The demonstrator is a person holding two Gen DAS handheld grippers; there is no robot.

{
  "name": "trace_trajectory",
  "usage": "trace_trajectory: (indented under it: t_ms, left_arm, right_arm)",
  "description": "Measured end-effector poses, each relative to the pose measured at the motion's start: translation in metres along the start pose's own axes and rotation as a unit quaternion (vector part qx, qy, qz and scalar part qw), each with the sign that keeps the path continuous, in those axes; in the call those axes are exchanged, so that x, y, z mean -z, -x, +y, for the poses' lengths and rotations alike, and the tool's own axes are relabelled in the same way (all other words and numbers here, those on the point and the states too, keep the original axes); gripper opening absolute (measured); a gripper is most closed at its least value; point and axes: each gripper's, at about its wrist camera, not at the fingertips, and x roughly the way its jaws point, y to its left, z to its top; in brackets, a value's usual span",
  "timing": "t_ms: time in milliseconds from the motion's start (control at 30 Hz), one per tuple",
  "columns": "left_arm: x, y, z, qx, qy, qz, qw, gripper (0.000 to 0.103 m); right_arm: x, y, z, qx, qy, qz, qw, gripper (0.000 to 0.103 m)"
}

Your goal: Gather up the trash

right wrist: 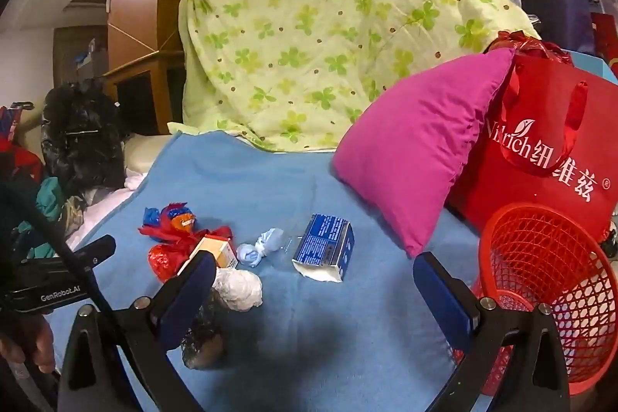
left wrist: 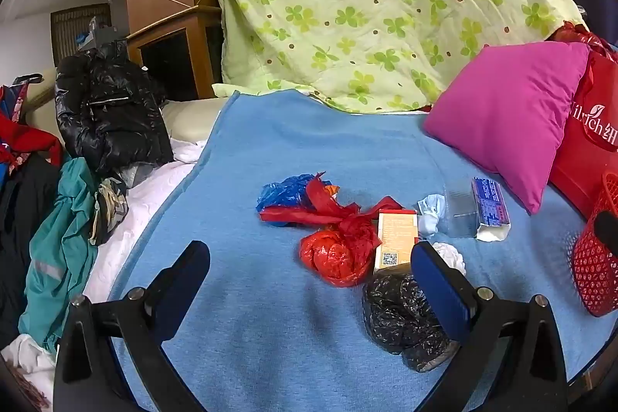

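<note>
Trash lies on the blue blanket point(left wrist: 270, 149): a red plastic bag point(left wrist: 336, 253), a blue bag point(left wrist: 284, 192), an orange-white carton point(left wrist: 396, 238), a black bag point(left wrist: 401, 319), a white wad point(left wrist: 450, 253), a pale blue wad point(left wrist: 430, 219) and a blue box point(left wrist: 490, 207). My left gripper point(left wrist: 311, 269) is open and empty, hovering just before the red bag. My right gripper point(right wrist: 314, 277) is open and empty, near the blue box point(right wrist: 324, 246) and white wad point(right wrist: 237, 288). A red mesh basket point(right wrist: 548, 280) stands at the right.
A pink pillow point(right wrist: 413, 149) and a red tote bag point(right wrist: 552, 149) sit behind the basket. A green clover quilt point(left wrist: 367, 6) is piled at the back. A black jacket point(left wrist: 104, 111) and teal clothes point(left wrist: 61, 238) lie at the left.
</note>
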Motion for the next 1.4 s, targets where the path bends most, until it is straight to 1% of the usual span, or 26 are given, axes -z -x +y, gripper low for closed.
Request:
trace_trajectory:
  t_ms: [167, 200, 400, 667, 967, 1000, 1167, 1333, 1400]
  left_arm:
    - [0.001, 0.000, -0.002, 0.000, -0.002, 0.001, 1.0000, 0.103]
    - [0.000, -0.003, -0.003, 0.005, 0.008, 0.009, 0.9999, 0.103]
    - [0.003, -0.007, -0.008, 0.004, 0.007, 0.008, 0.9999, 0.103]
    - [0.000, 0.001, -0.003, 0.009, 0.005, 0.002, 0.9999, 0.103]
    - [0.001, 0.005, -0.004, 0.008, -0.006, 0.000, 1.0000, 0.103]
    - [0.000, 0.006, -0.002, 0.008, -0.008, 0.005, 0.9999, 0.103]
    - [0.000, 0.007, -0.002, 0.012, 0.000, -0.004, 0.9999, 0.103]
    - [-0.001, 0.009, -0.002, 0.018, 0.001, -0.001, 0.9998, 0.103]
    - [-0.001, 0.010, -0.002, 0.020, 0.004, -0.010, 0.9997, 0.103]
  right_arm:
    - [-0.001, 0.001, 0.002, 0.001, 0.000, 0.000, 1.000, 0.103]
    - [-0.001, 0.001, 0.002, 0.001, 0.000, -0.001, 1.000, 0.103]
    - [-0.001, 0.004, 0.001, 0.001, 0.002, -0.007, 1.000, 0.103]
    - [-0.001, 0.003, 0.002, 0.001, 0.001, -0.007, 1.000, 0.103]
    - [0.000, 0.004, 0.006, 0.000, 0.009, -0.007, 1.000, 0.103]
    - [0.000, 0.004, 0.007, 0.001, 0.010, -0.007, 1.000, 0.103]
    - [0.000, 0.003, 0.006, -0.002, 0.005, -0.006, 1.000, 0.103]
    - [-0.001, 0.002, 0.007, -0.001, 0.002, -0.005, 1.000, 0.103]
    - [-0.002, 0.002, 0.006, 0.001, 0.000, -0.006, 1.000, 0.103]
